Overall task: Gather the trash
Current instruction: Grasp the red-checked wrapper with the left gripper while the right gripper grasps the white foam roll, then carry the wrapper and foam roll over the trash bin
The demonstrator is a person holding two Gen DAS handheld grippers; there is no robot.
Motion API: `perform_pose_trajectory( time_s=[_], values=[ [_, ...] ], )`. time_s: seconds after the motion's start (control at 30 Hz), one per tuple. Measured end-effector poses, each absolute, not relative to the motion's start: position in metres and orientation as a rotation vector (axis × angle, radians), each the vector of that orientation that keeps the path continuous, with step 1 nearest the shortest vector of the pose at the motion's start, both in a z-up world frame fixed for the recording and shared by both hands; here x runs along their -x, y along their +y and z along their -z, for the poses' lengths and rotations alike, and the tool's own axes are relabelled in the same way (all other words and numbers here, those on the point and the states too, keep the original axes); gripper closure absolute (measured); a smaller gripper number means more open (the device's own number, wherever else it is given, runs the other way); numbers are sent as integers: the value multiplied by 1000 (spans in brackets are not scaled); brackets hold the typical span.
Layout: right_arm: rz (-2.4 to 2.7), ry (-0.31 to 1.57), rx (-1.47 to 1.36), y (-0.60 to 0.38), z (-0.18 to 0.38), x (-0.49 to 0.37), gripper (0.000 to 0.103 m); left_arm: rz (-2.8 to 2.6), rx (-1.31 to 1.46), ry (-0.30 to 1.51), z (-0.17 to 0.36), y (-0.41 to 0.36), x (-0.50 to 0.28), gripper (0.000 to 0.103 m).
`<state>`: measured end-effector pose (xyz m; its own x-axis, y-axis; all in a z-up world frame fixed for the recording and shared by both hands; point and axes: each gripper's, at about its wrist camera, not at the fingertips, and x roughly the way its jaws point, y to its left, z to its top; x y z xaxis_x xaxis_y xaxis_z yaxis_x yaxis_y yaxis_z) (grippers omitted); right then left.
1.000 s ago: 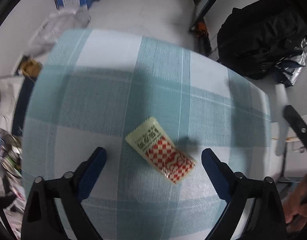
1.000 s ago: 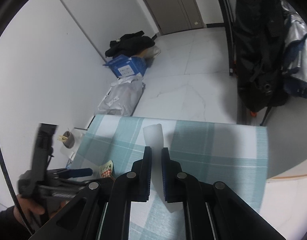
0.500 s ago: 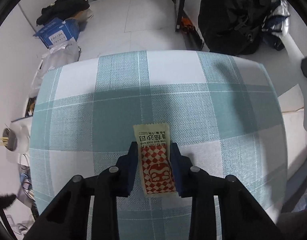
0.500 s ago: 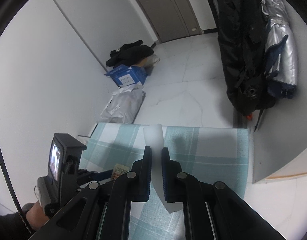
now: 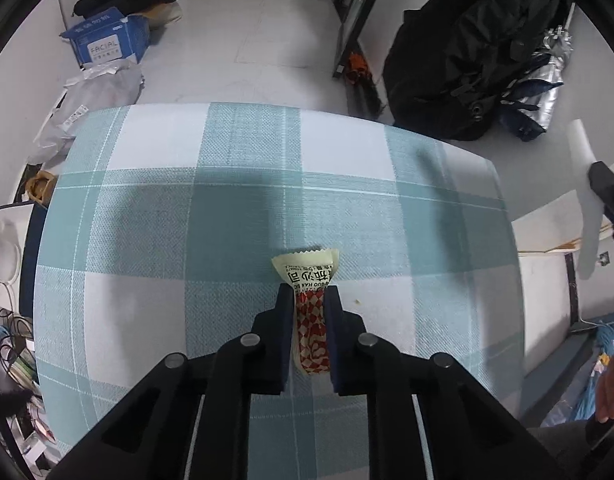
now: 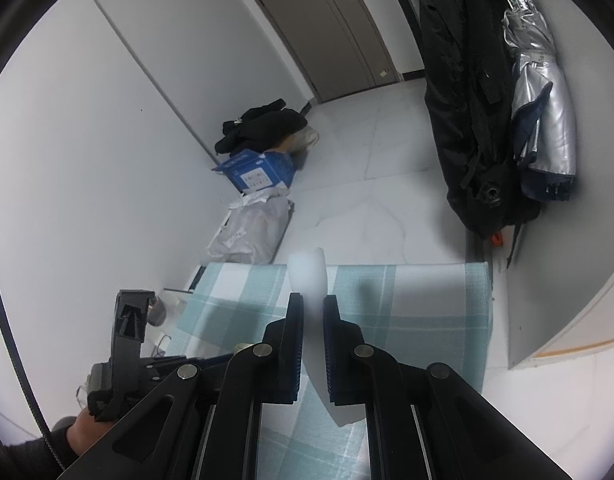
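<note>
While jaws close, left hand-held gripper (image 5: 309, 300) pinches sauce packet (image 5: 307, 276).

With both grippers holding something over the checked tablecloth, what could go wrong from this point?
1. The left gripper is closing on the sauce packet, squeezed narrow between the pads; a harder pinch might burst it onto the tablecloth.
2. Most of the packet's cream end sticks out past the fingertips, so it could slip when lifted.
3. The right gripper pinches a thin white sheet, possibly a bag; it looks limp and might slide free.
</note>
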<state>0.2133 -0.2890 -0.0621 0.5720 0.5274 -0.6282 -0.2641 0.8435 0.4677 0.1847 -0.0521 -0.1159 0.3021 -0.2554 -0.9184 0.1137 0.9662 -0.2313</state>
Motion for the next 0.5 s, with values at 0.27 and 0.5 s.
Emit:
perform_pose_trajectory(
  time_s=[0.27,0.5],
  values=[
    [-444,822,-377,-291,55,-194,94,305,161,1189,97,-48,-169,94],
    [-440,738,-397,-304,17,-154,94,400,224,1065,42,-53,-148,94]
  ],
)
